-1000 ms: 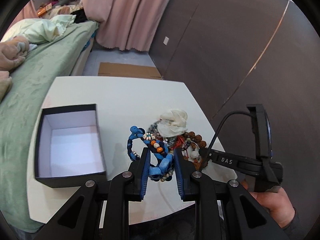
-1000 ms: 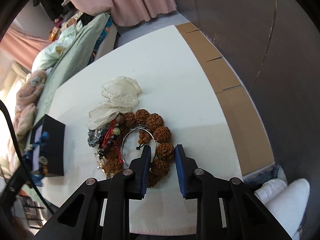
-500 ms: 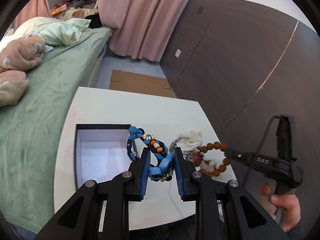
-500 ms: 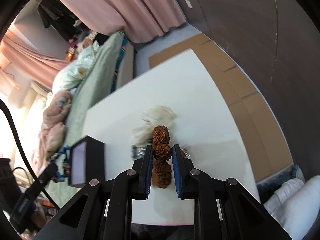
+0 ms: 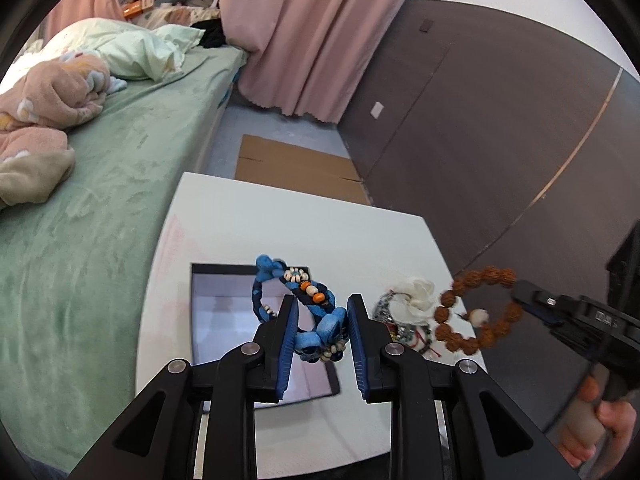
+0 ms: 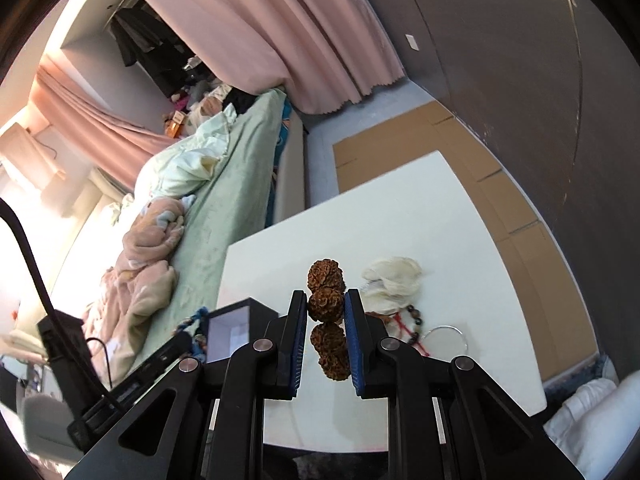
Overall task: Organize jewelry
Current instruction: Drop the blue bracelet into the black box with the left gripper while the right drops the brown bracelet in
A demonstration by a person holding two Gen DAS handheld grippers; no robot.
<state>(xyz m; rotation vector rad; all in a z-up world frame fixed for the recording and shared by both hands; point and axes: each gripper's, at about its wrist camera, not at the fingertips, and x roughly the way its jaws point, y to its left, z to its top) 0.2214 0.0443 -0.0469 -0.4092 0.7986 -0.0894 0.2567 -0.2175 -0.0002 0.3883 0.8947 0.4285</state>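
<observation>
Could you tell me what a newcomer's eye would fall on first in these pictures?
Probably the blue braided bracelet clamped in the left gripper, hanging above the open black box on the white table. Next, the ring of knobbly brown beads dangling from the right gripper, above the jewelry pile at the table's right edge.

No text legible anywhere, faint white marking on the right gripper's (image 5: 520,292) black body seen behind its jaws, too blurred and small to be read, no label, brand, number or sign made out elsewhere
</observation>
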